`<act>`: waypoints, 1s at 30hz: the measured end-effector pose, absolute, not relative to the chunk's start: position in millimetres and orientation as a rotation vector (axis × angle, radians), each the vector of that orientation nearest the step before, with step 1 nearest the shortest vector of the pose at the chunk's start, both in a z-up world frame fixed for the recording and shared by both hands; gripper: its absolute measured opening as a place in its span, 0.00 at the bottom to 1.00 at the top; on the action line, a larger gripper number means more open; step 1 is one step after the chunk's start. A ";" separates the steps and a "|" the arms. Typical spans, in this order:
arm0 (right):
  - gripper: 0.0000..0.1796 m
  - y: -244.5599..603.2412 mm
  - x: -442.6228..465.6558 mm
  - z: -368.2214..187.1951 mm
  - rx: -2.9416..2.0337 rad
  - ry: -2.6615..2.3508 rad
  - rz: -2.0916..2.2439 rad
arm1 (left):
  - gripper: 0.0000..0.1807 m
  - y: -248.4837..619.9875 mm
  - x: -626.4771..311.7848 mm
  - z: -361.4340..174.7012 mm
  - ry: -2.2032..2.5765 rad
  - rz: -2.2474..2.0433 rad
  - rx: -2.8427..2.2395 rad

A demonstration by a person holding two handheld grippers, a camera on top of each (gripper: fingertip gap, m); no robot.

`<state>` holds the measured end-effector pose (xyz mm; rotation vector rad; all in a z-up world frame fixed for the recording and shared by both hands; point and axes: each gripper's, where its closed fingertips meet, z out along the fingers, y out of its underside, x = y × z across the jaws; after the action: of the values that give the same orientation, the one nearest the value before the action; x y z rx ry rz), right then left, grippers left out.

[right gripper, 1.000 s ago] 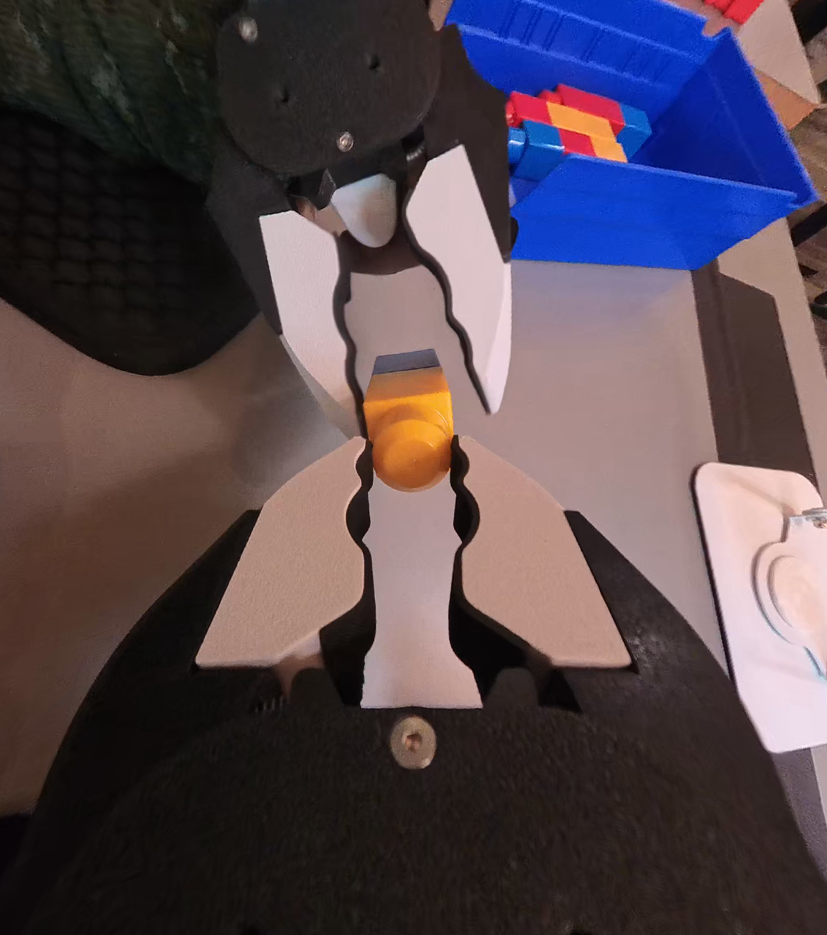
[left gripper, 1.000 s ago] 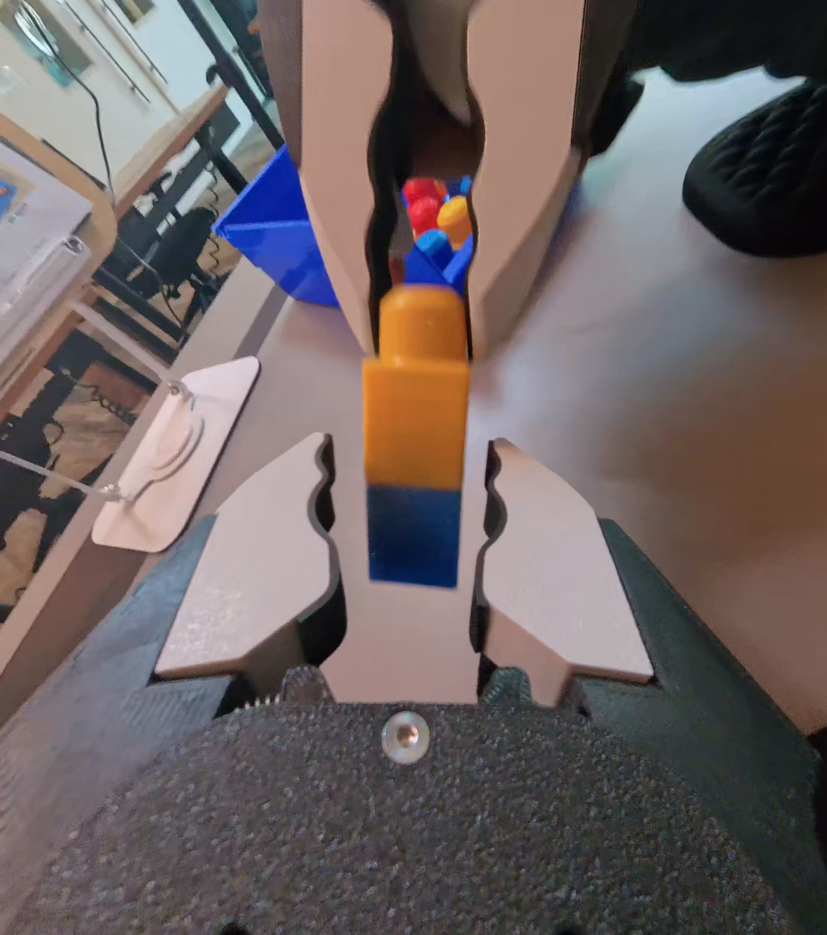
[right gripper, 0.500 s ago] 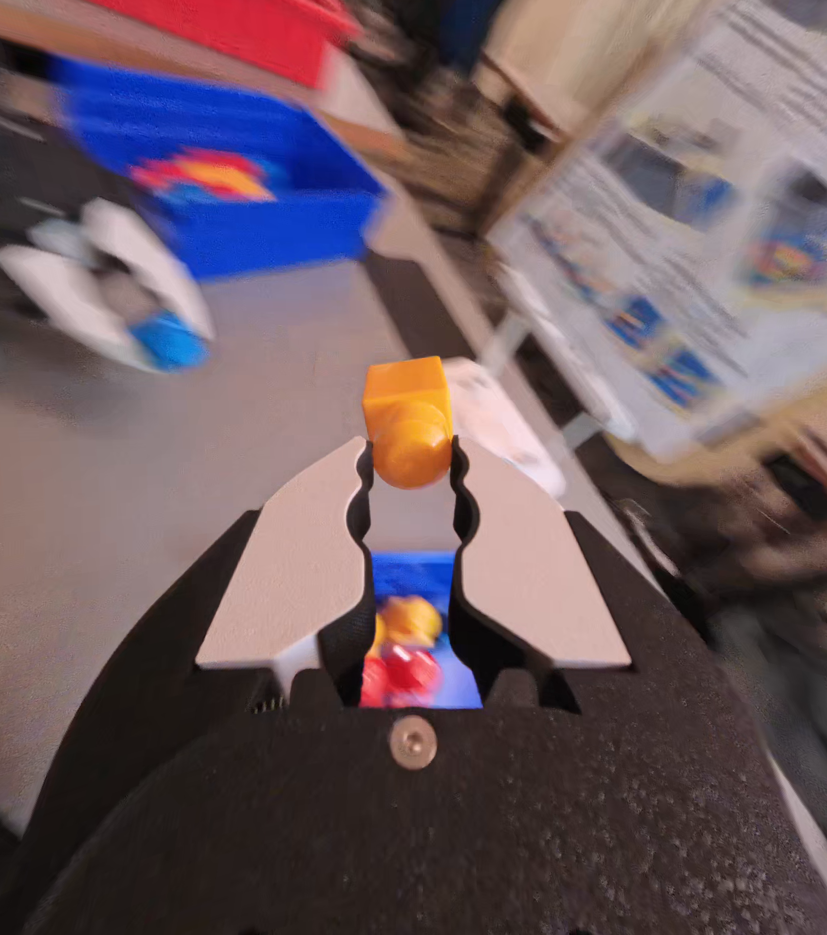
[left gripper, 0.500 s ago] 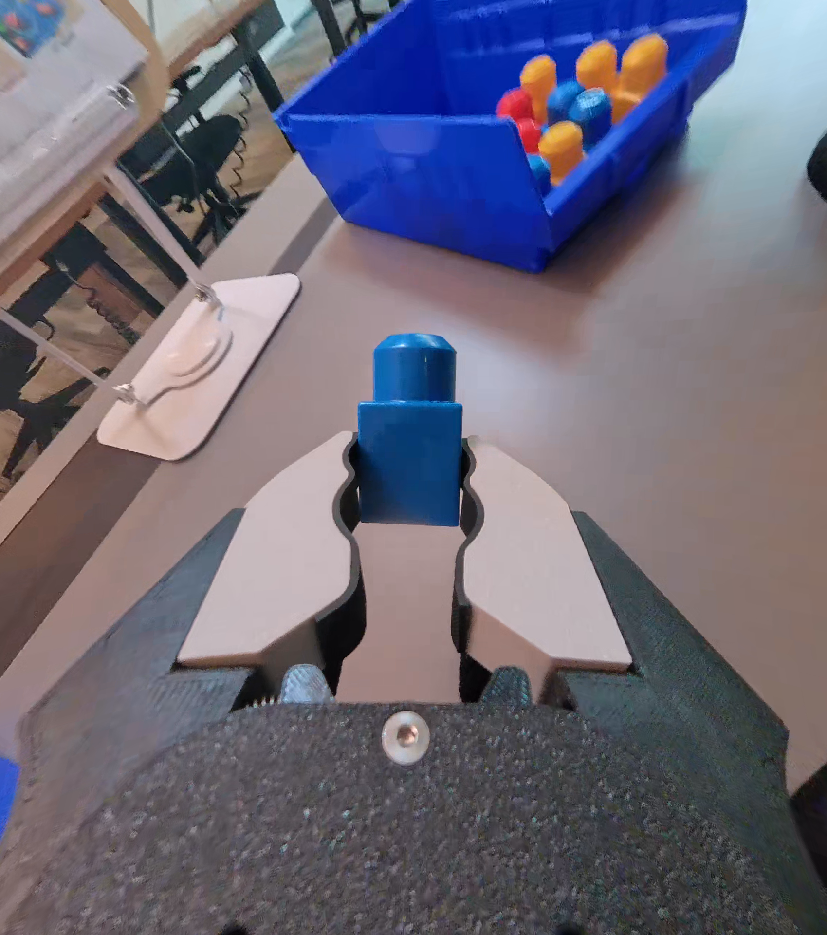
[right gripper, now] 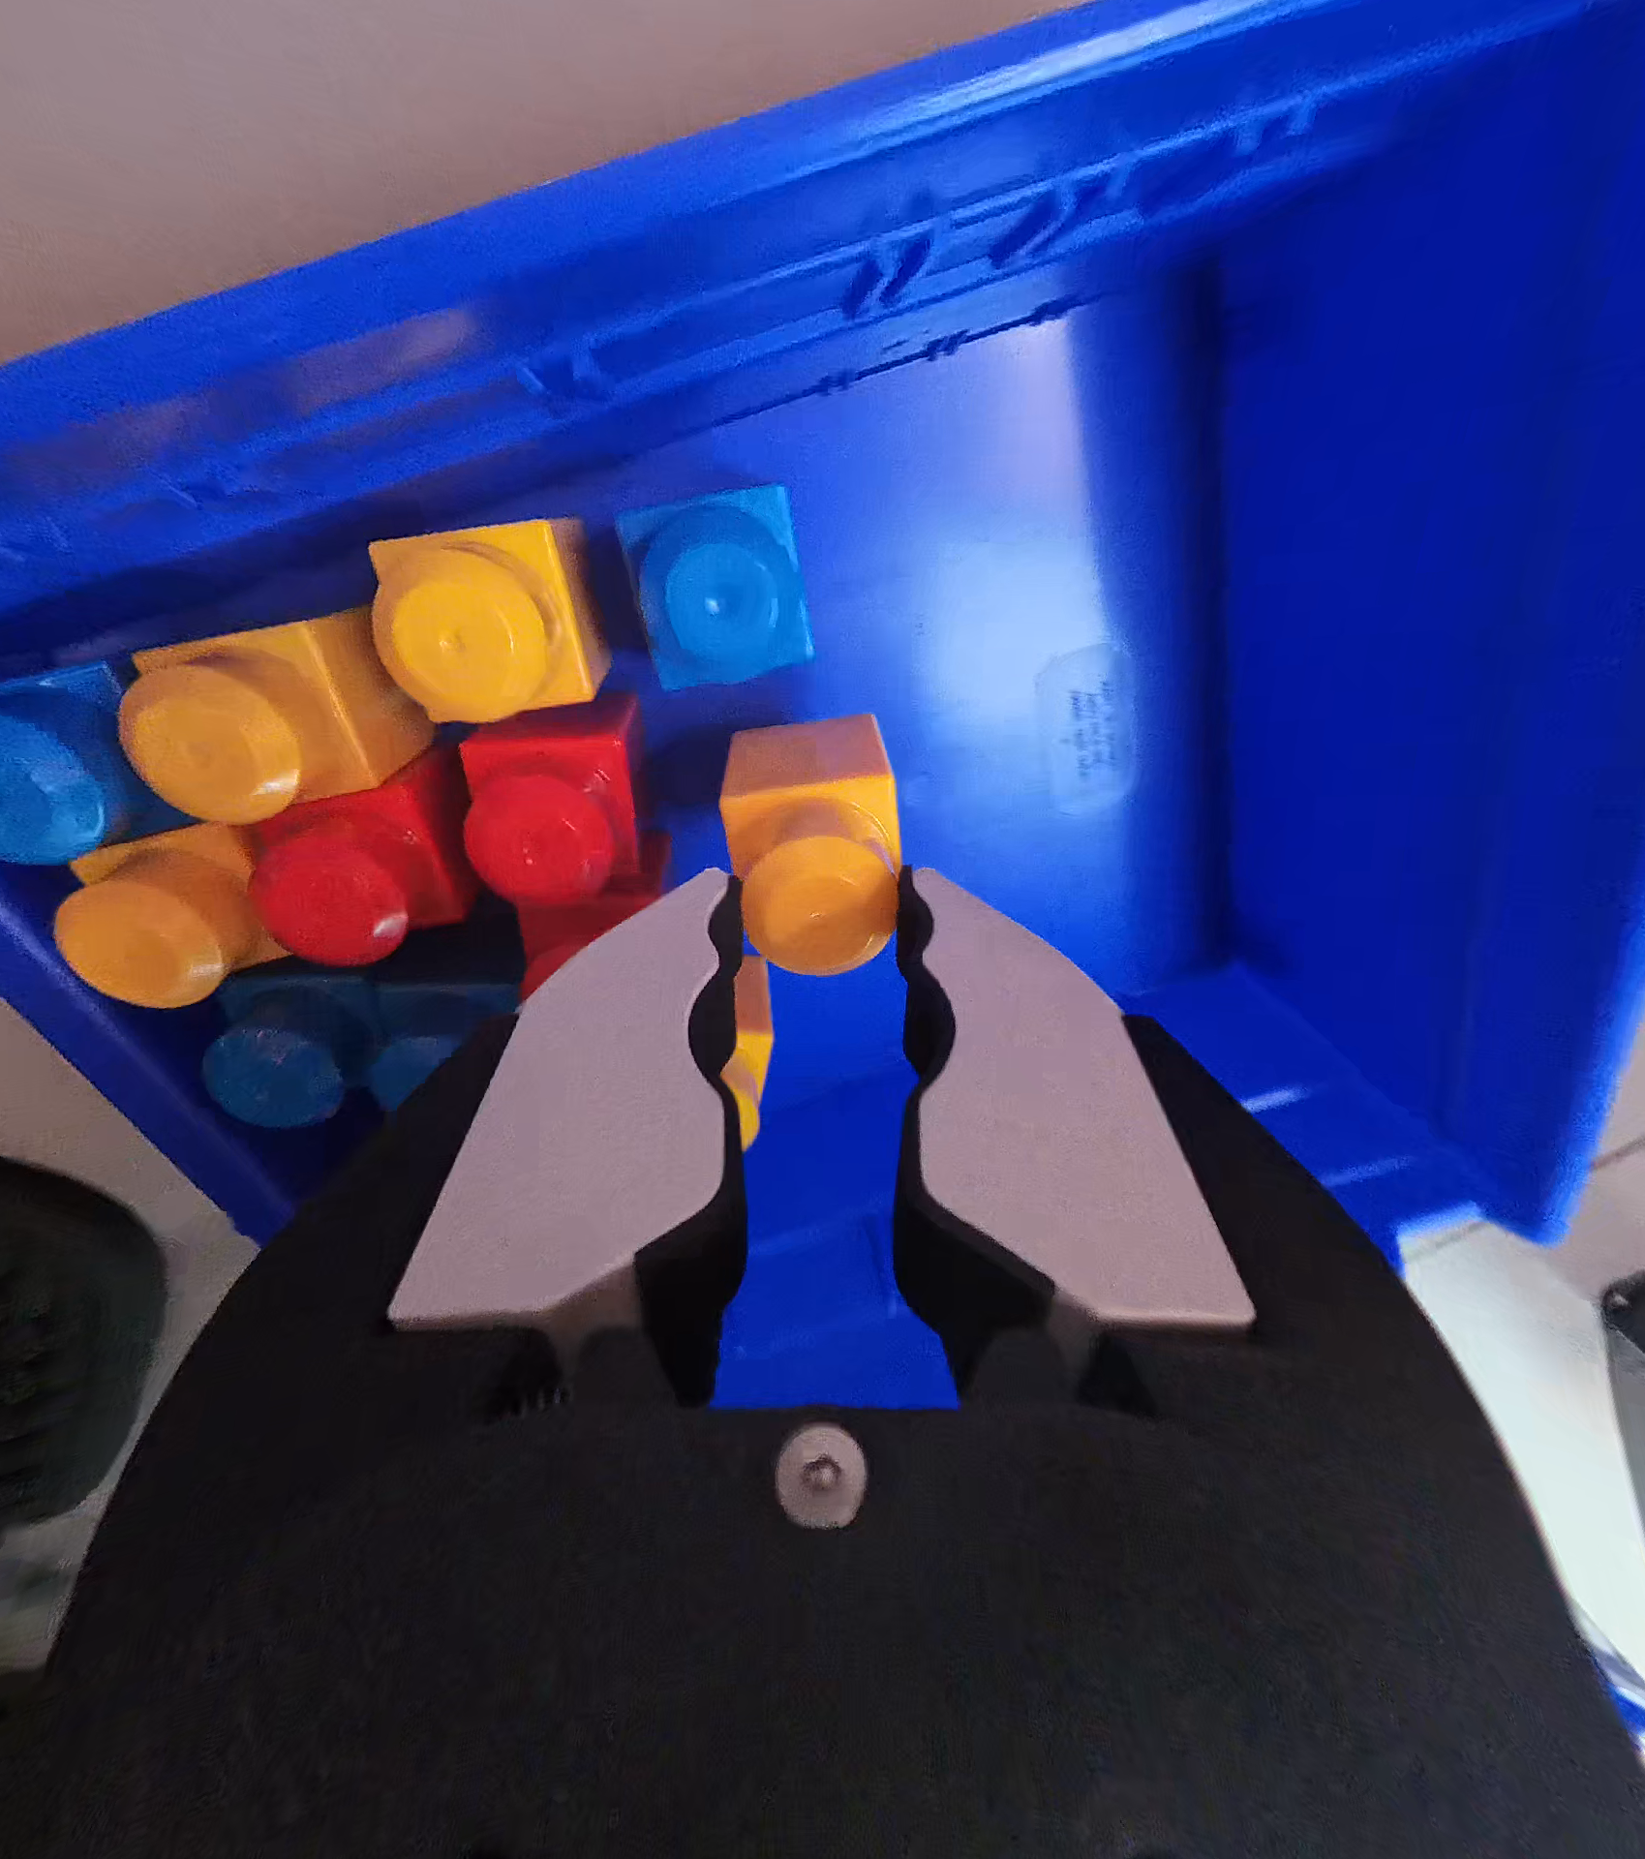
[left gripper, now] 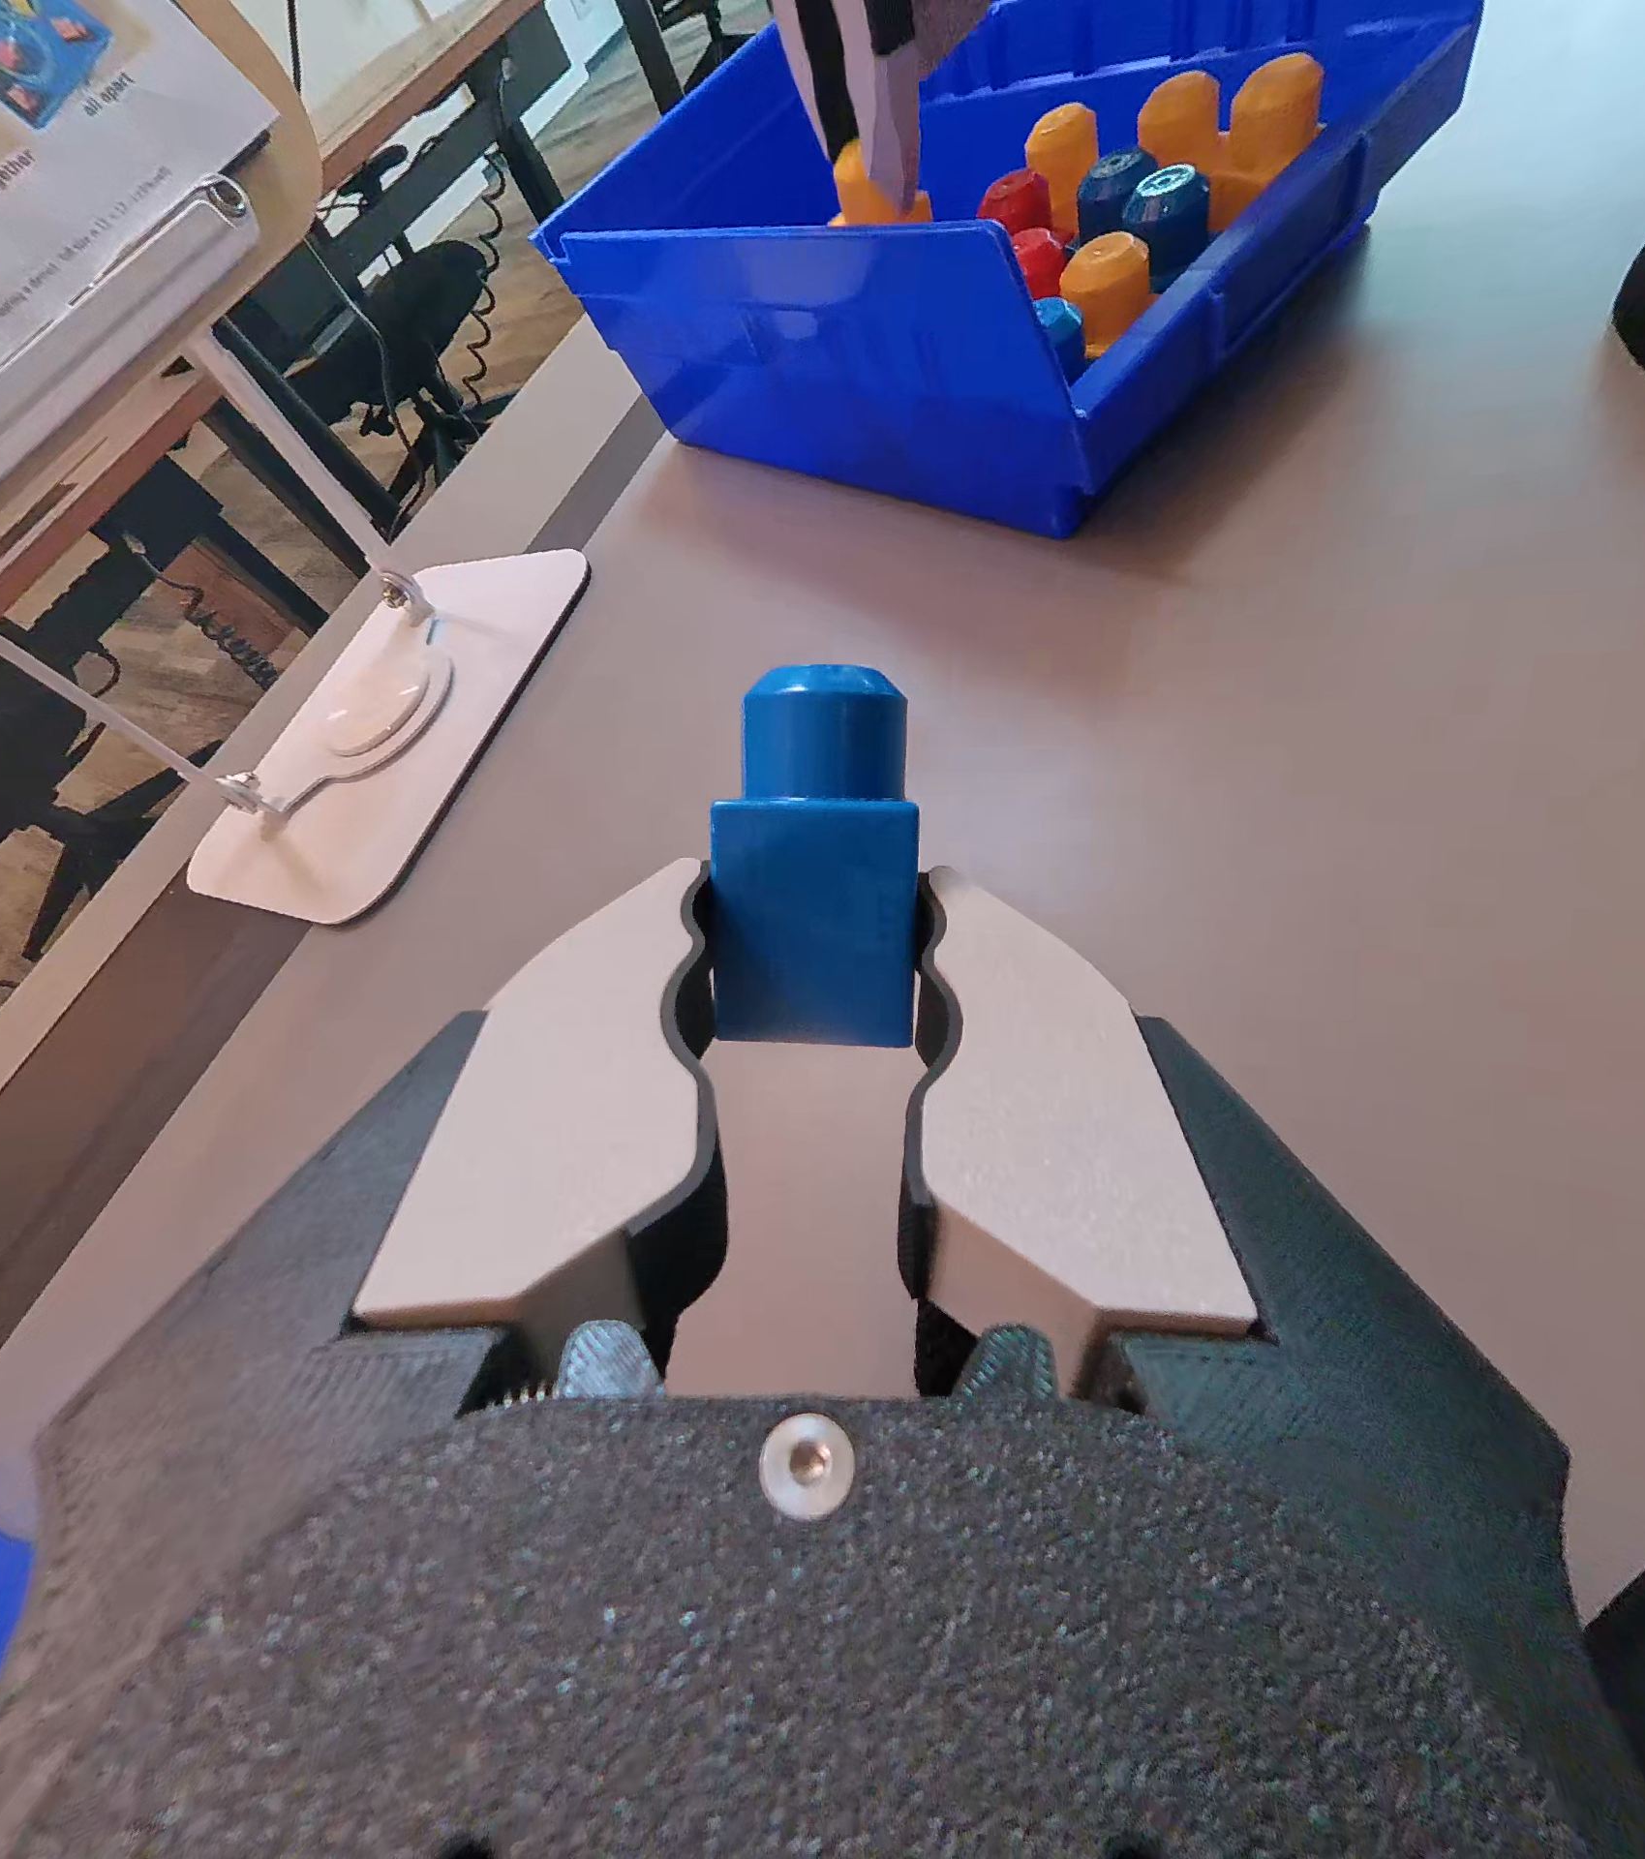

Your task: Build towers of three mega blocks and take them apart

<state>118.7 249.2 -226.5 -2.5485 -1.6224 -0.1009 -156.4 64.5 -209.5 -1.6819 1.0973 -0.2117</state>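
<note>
Two blocks are gripped: the left hand-held gripper [left gripper: 813, 931] clasps a blue block [left gripper: 813, 905] above the grey tabletop [left gripper: 1301, 805]; the right hand-held gripper [right gripper: 813, 900] pinches an orange block [right gripper: 813, 845] over the bin [right gripper: 1401, 704], its blocks blurred, one half hidden.

Blk hand-held gripper [left gripper: 816, 931], grey fingers [left gripper: 587, 1096].

The right gripper [right gripper: 816, 910] hides part of a yellow block [right gripper: 748, 1046]; the blue bin [right gripper: 1401, 704] is blurred.
</note>
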 end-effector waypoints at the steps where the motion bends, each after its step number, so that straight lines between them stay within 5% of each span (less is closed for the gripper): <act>1: 0.17 247.8 117.6 -231.8 -2.576 -1.647 -0.089 | 0.20 64.0 -156.0 -210.2 1.101 -0.212 -1.683; 9: 0.22 249.6 107.0 -249.3 -2.581 -1.642 0.034 | 0.20 61.3 -151.7 -209.0 1.113 -0.219 -1.670; 15: 0.27 245.4 62.3 -194.2 -2.152 -1.546 0.146 | 0.20 55.8 -141.1 -199.7 1.095 -0.290 -1.634; 21: 0.28 138.8 -17.7 -152.4 -1.689 -1.762 0.445 | 0.20 40.0 -119.7 -189.1 1.114 -0.406 -1.567; 30: 0.22 17.2 -98.0 -174.0 -1.300 -2.014 0.683 | 0.20 22.0 -97.3 -192.7 1.199 -0.447 -1.515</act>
<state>-98.0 17.2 -174.0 -1.2996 -2.0143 0.6834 -97.3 22.0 -192.7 -1.5155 1.1988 -0.4474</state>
